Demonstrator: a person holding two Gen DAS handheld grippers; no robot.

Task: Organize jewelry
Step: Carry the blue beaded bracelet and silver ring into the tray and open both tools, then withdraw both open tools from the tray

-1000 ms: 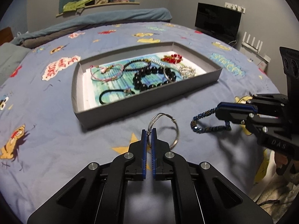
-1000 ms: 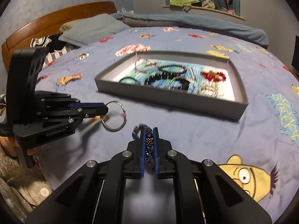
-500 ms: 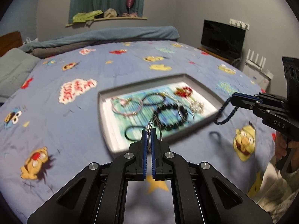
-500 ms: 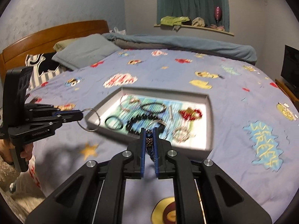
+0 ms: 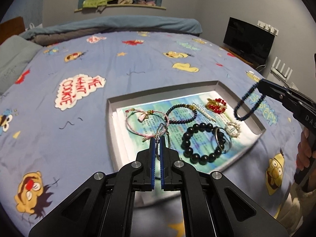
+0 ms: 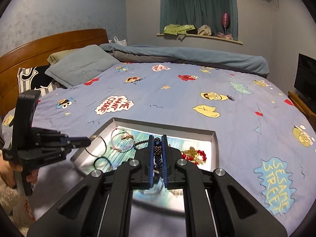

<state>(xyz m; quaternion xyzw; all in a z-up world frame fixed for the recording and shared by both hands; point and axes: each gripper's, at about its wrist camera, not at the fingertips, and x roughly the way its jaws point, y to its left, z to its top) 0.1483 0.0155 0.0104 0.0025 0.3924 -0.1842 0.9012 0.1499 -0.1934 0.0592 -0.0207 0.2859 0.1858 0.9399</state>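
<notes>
Bed (image 5: 59, 138), tray (image 5: 110, 118), both grippers holding bracelets

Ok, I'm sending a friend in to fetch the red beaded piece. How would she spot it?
On the cartoon bedspread lies a shallow grey tray lined with blue-green paper. The red beaded piece sits near the tray's far right corner, beside the long pearl clip. It is the only red and gold item there; the other pieces are dark, pink, silver or pearl white.

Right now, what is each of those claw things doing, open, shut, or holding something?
Left gripper: closed on a silver wire bangle.
Right gripper: closed on a dark blue beaded bracelet.
</notes>
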